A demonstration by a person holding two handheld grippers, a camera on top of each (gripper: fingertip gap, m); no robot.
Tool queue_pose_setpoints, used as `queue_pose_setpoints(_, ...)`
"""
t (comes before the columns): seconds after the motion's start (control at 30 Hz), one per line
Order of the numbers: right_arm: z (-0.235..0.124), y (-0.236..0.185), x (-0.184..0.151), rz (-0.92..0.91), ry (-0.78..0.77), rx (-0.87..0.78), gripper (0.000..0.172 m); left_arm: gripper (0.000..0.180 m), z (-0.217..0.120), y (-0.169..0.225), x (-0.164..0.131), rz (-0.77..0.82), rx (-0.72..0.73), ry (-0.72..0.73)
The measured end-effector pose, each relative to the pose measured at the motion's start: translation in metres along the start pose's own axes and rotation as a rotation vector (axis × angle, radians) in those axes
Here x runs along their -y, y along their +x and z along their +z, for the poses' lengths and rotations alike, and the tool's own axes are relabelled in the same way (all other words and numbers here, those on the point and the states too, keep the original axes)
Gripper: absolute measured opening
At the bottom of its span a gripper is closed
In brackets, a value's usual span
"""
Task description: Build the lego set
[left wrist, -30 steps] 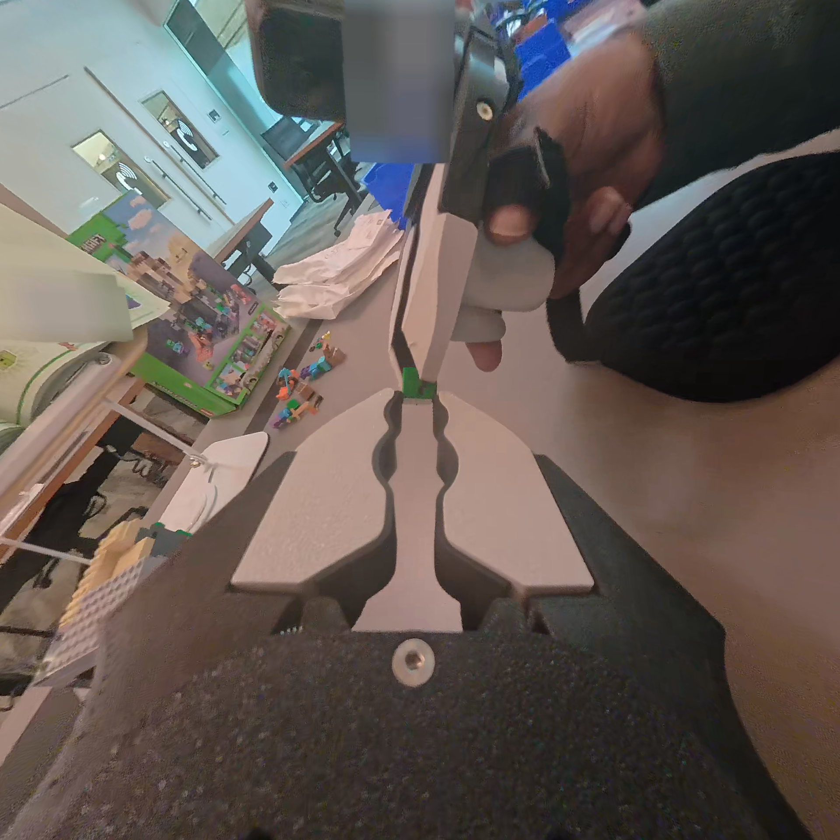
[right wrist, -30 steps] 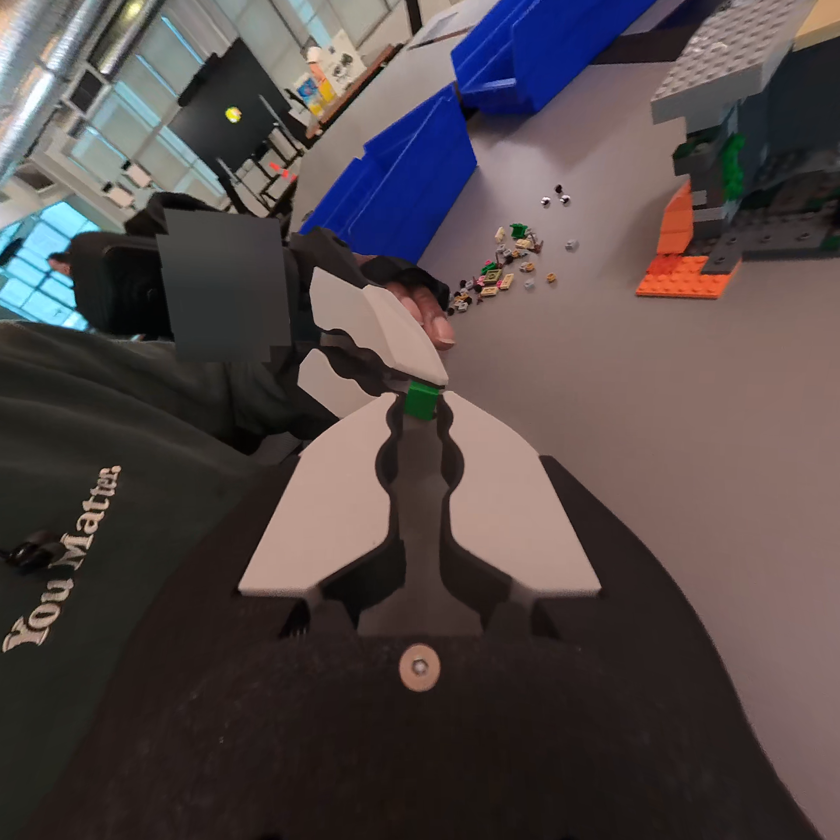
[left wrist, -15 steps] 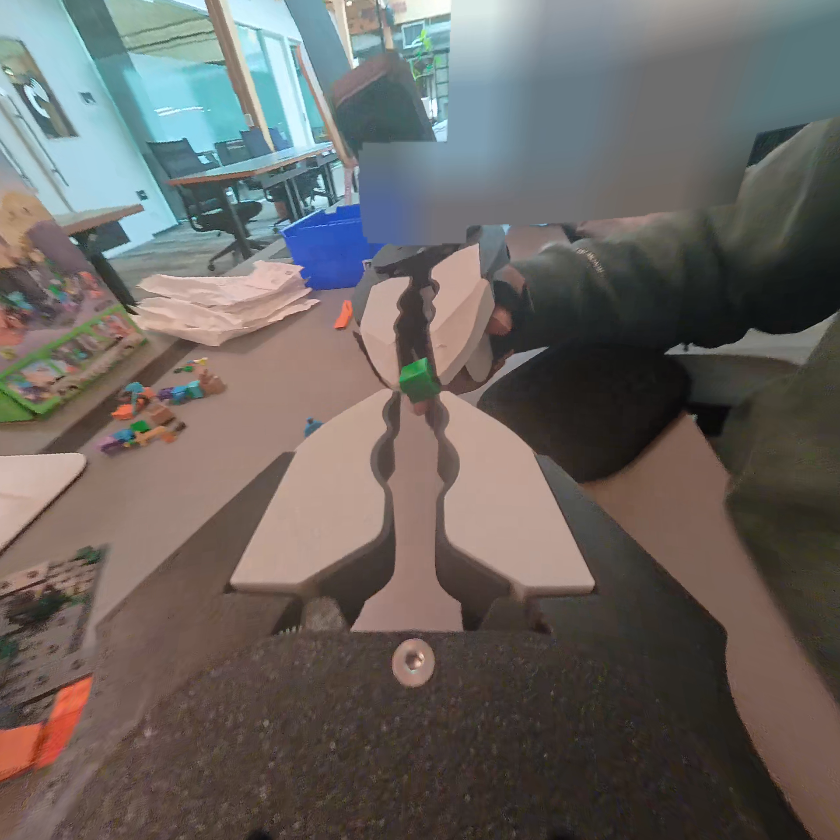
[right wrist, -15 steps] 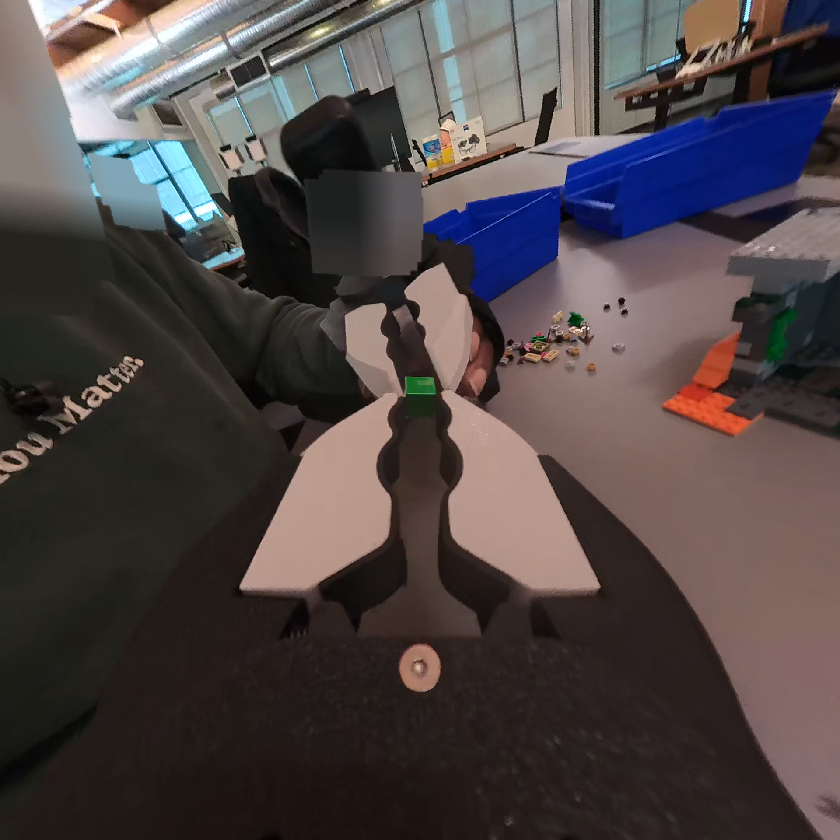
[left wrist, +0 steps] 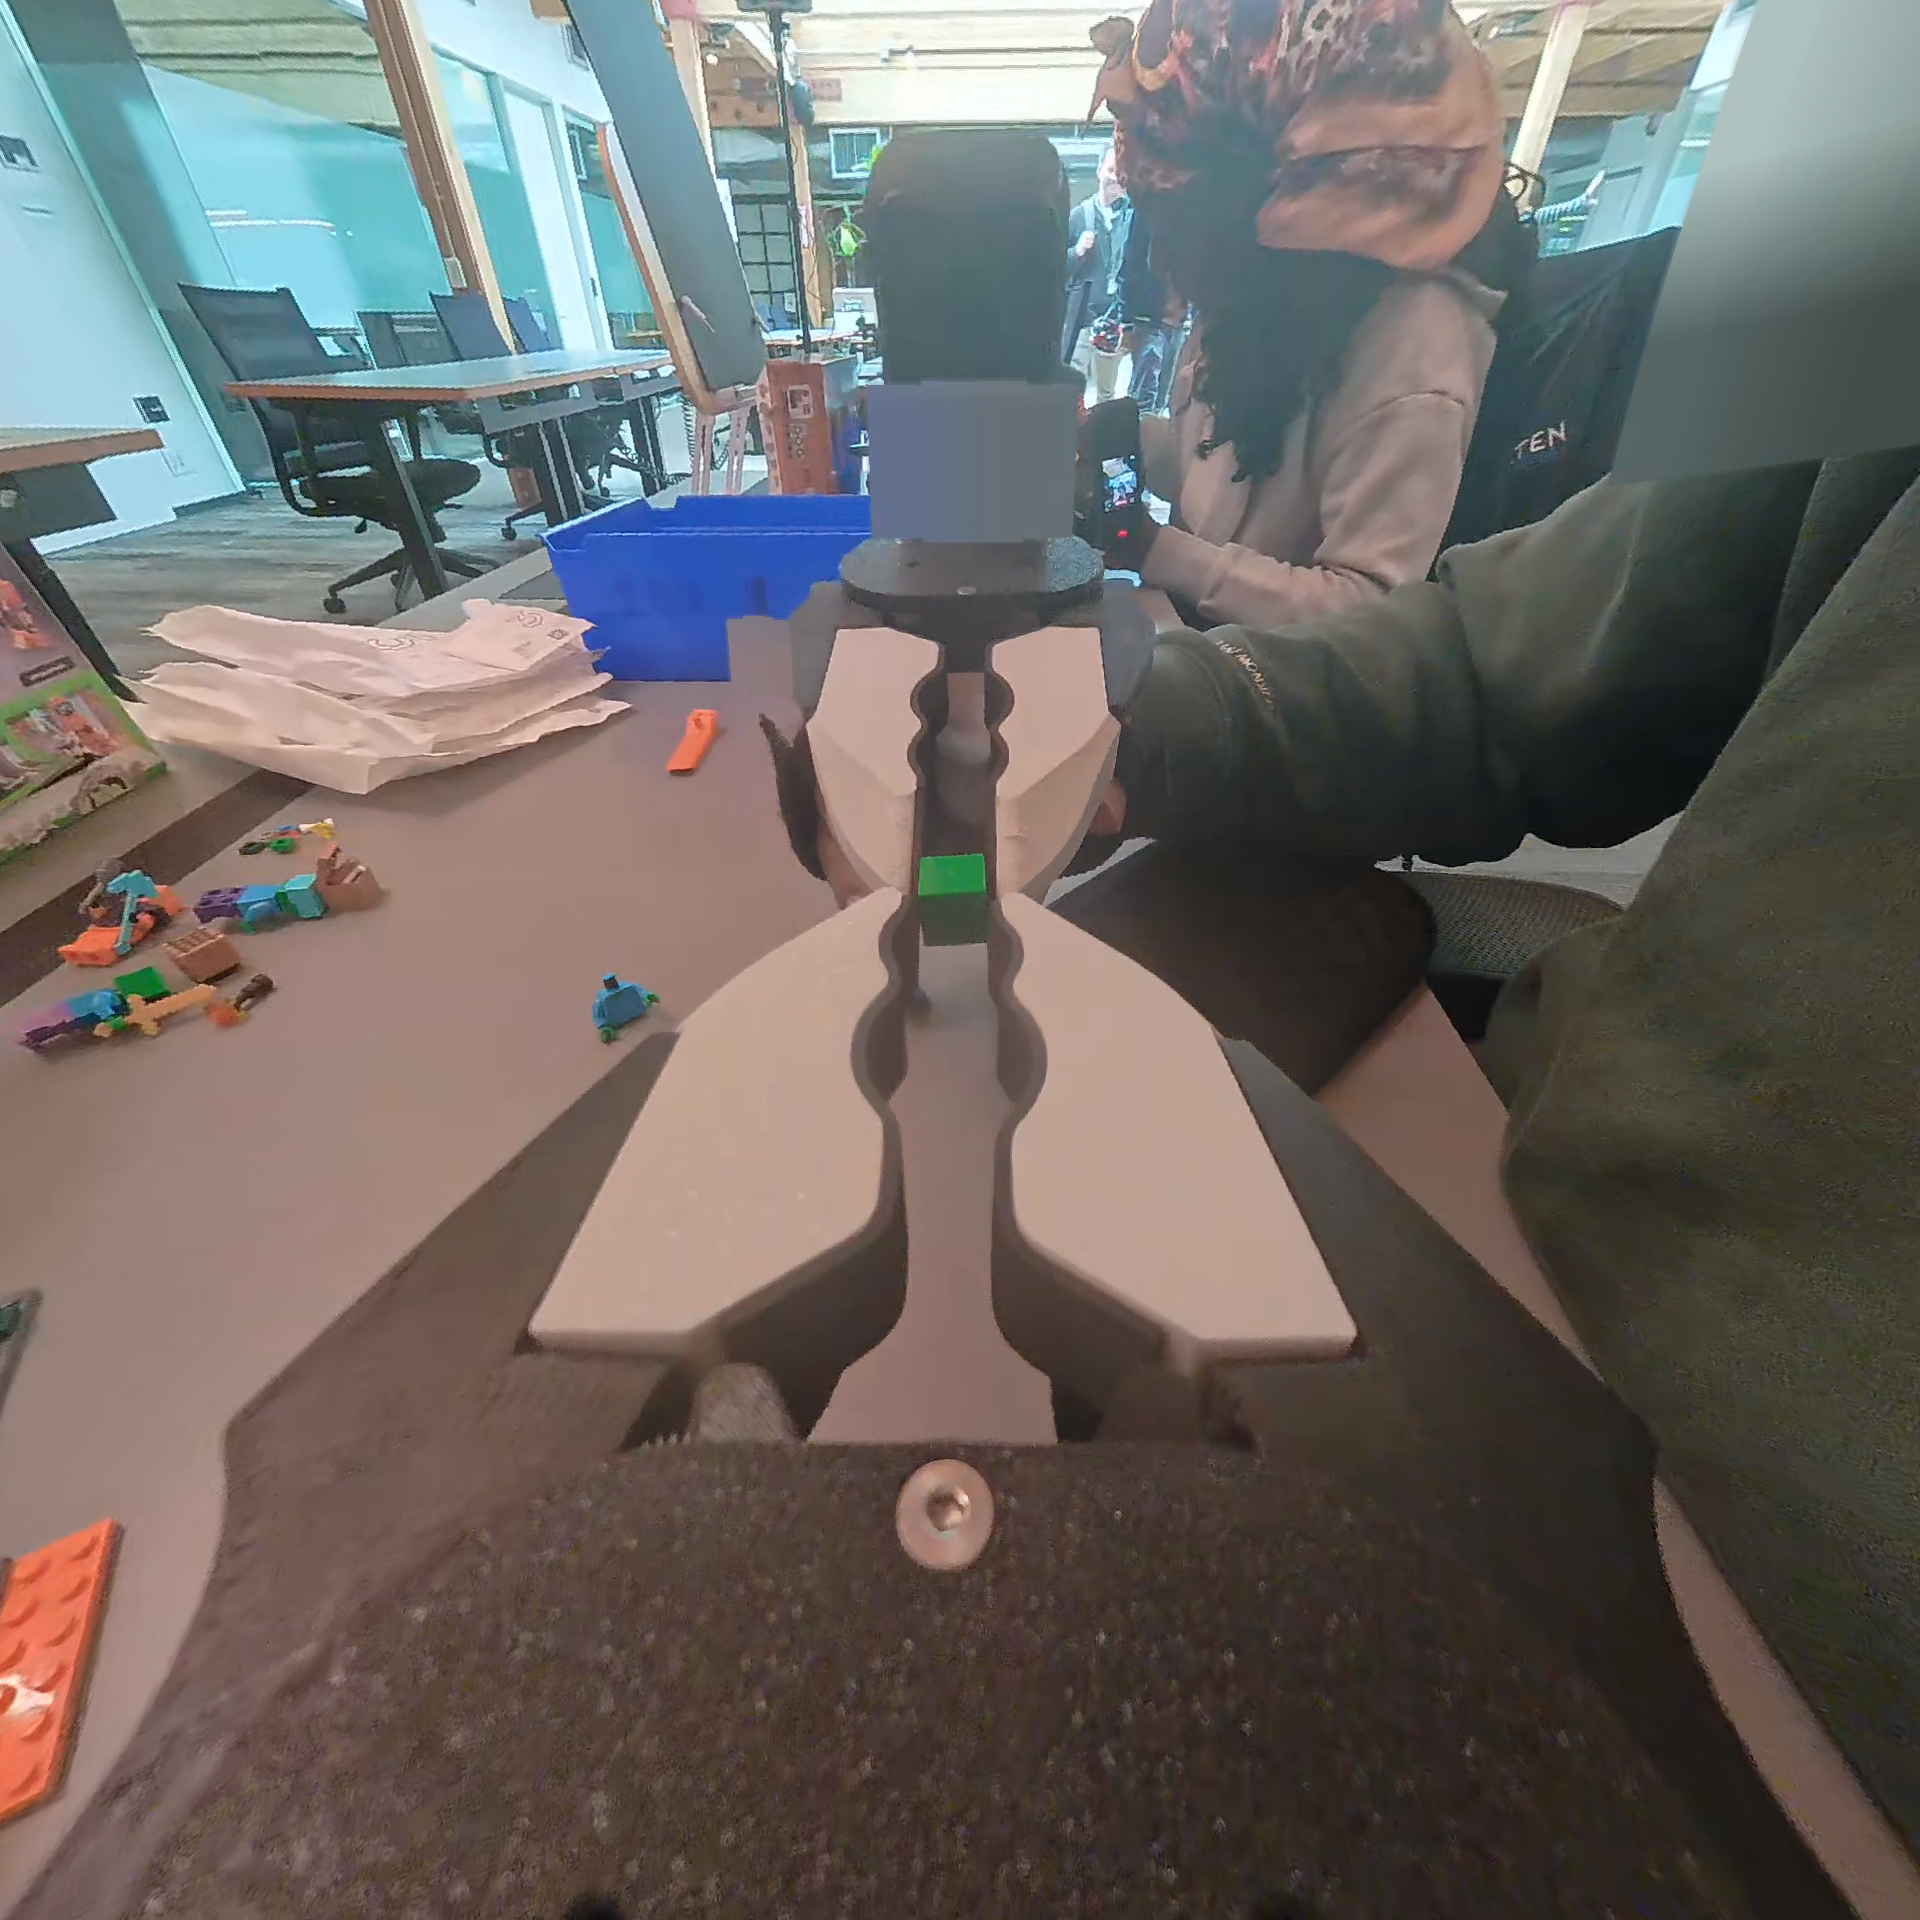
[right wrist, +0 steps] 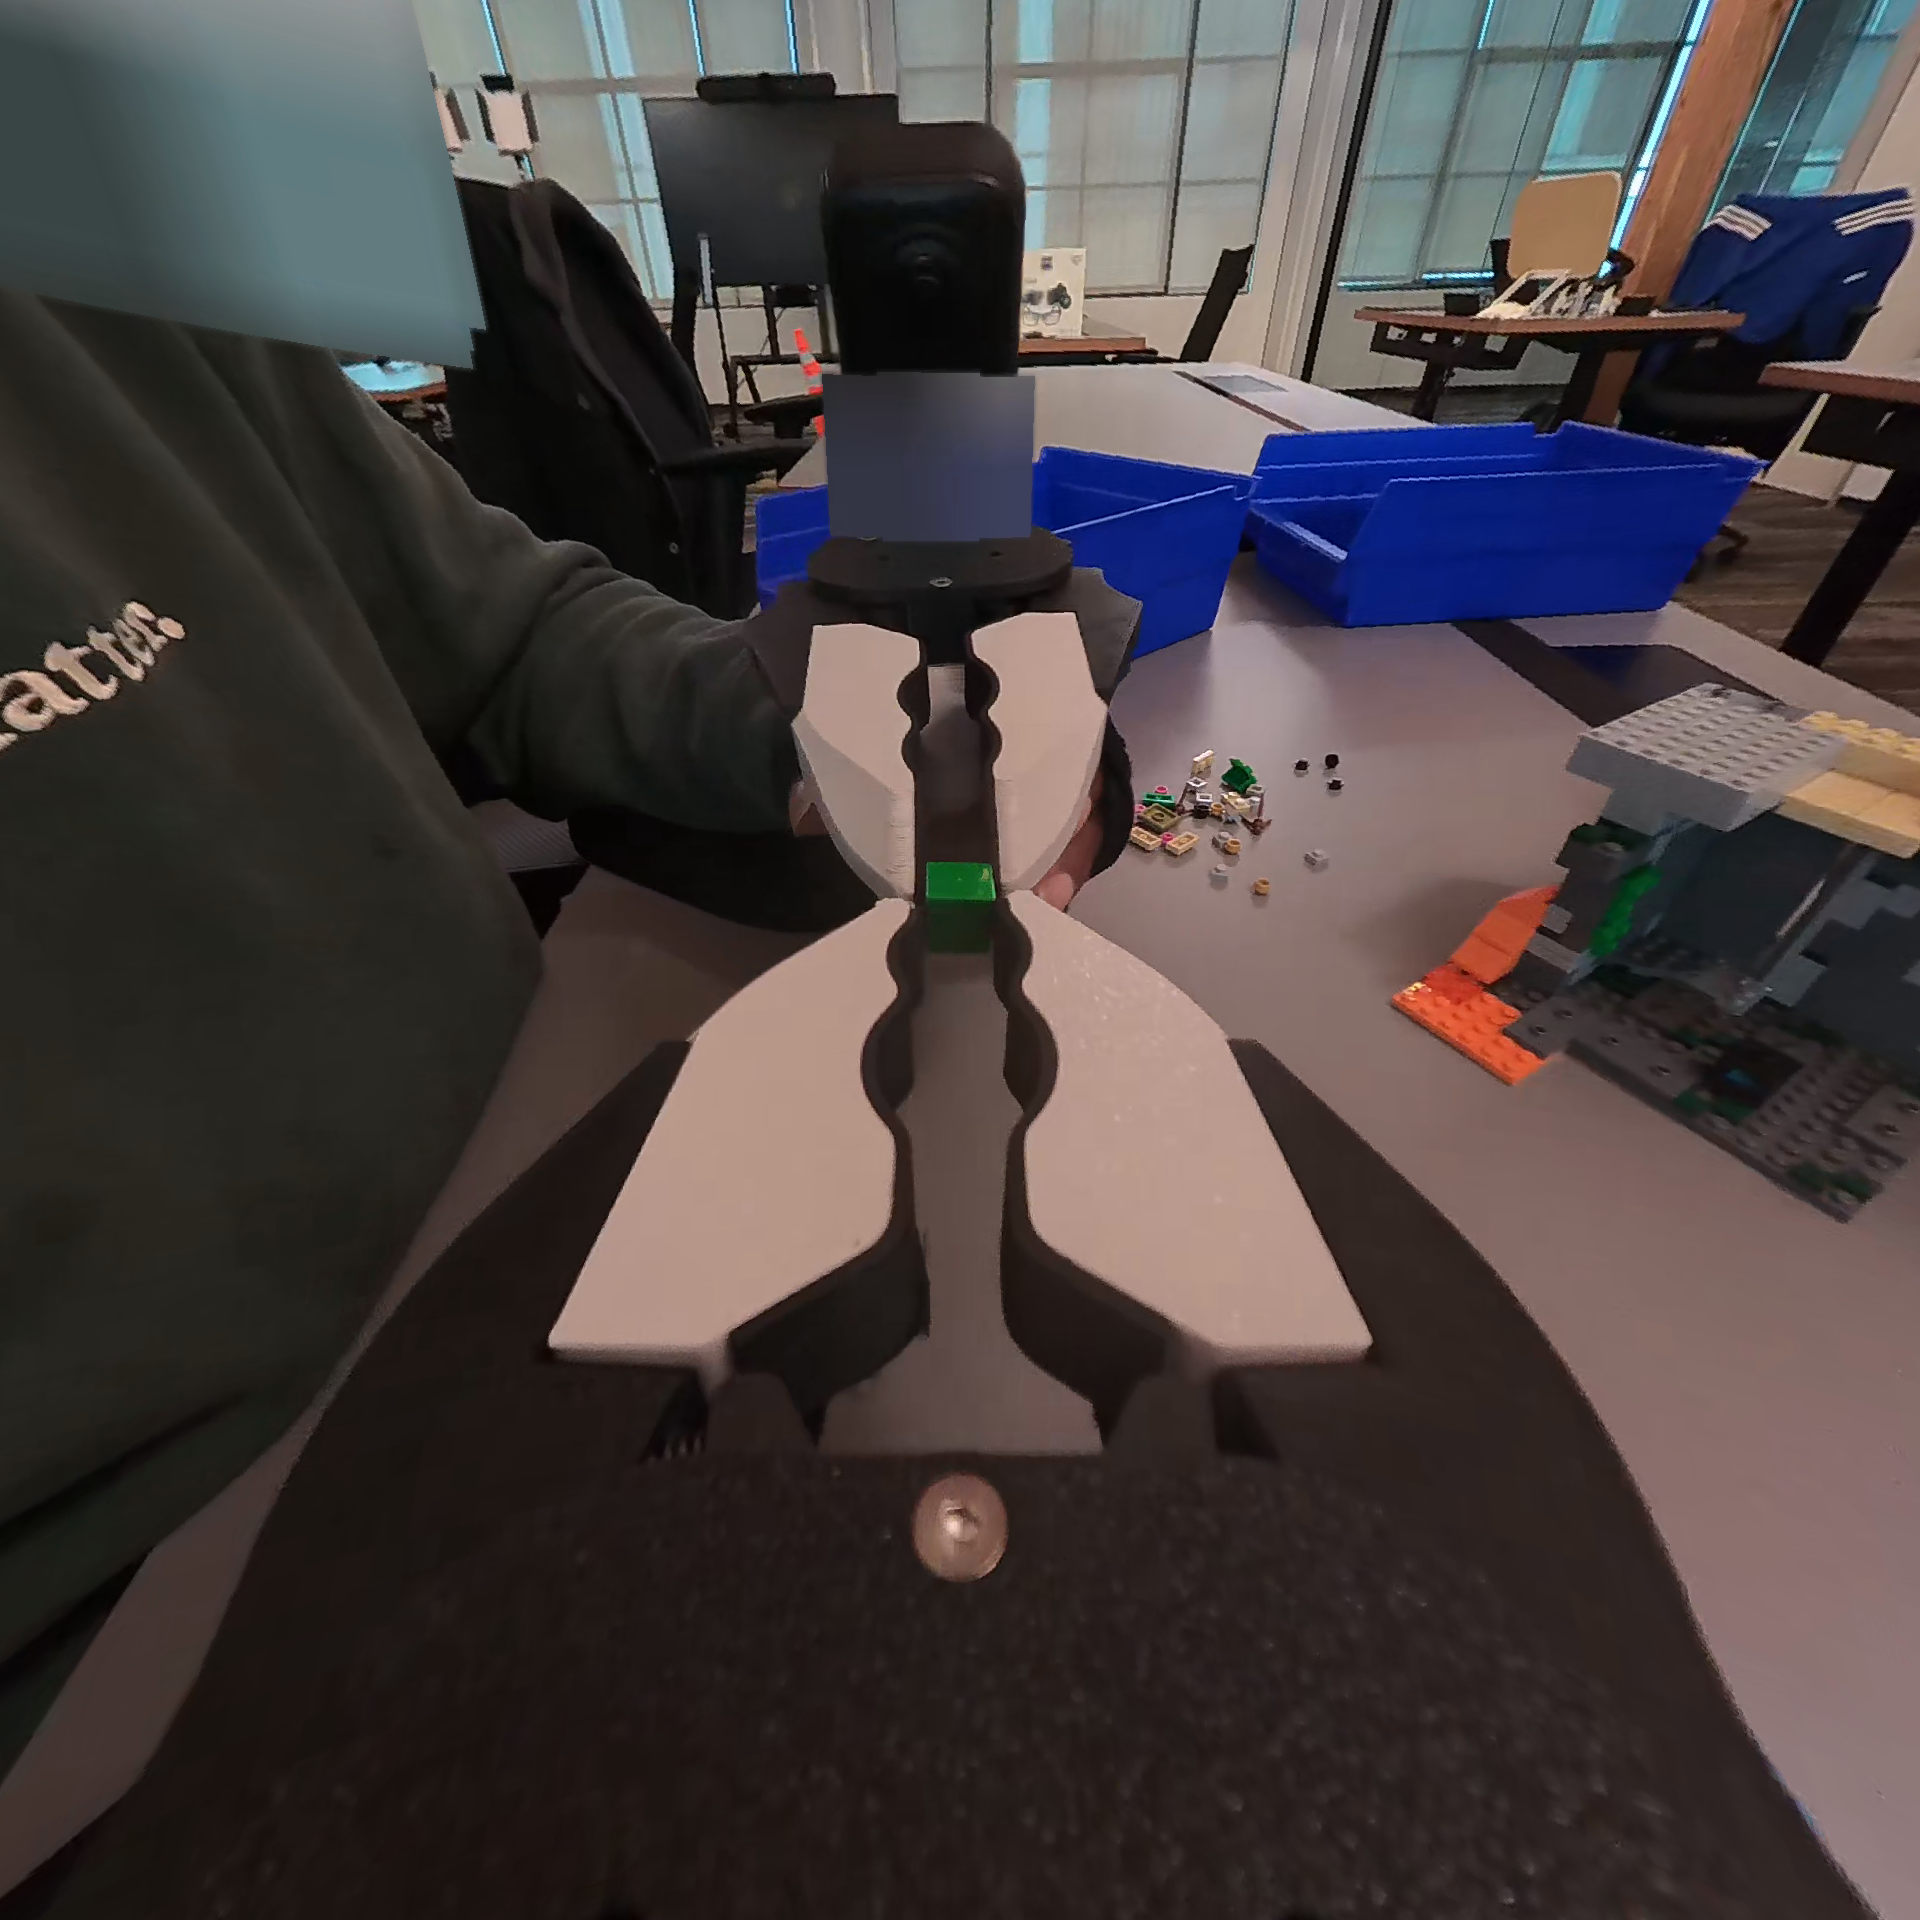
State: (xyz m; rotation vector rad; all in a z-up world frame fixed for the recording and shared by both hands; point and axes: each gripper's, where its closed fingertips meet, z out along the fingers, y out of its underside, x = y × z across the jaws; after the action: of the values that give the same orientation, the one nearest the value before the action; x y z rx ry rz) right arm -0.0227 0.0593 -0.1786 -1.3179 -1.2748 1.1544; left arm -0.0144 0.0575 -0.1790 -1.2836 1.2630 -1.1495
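Grey table (right wrist: 1455,1299) in an office carries loose bricks (left wrist: 156,935), both grippers (left wrist: 953,914) (right wrist: 958,914) clamping one green block (left wrist: 952,899)

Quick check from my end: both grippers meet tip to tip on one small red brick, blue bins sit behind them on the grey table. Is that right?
Not quite: the brick is green, not red, as the right wrist view shows plainly. The rest holds: the left gripper and right gripper meet tip to tip on it, and the blue bins sit behind them on the grey table.
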Motion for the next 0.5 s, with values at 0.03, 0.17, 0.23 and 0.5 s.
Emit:
queue_pose_setpoints(0.03,0.0,0.0,0.0,-0.008,-0.005,-0.006,0.012,0.012,0.0,0.0,0.0,0.004,0.0,-0.003)
queue_pose_setpoints(0.17,0.001,0.001,-0.003,-0.013,-0.075,-0.014,0.013,0.011,0.0,-0.002,-0.005,0.08,0.029,-0.052)
queue_pose_setpoints(0.23,-0.001,0.0,-0.005,-0.019,-0.131,-0.008,0.016,0.011,-0.001,-0.002,-0.007,0.112,0.039,-0.071)
queue_pose_setpoints(0.5,-0.001,0.0,-0.011,-0.058,-0.275,-0.017,0.012,0.012,0.001,0.0,-0.012,0.152,0.039,-0.117)
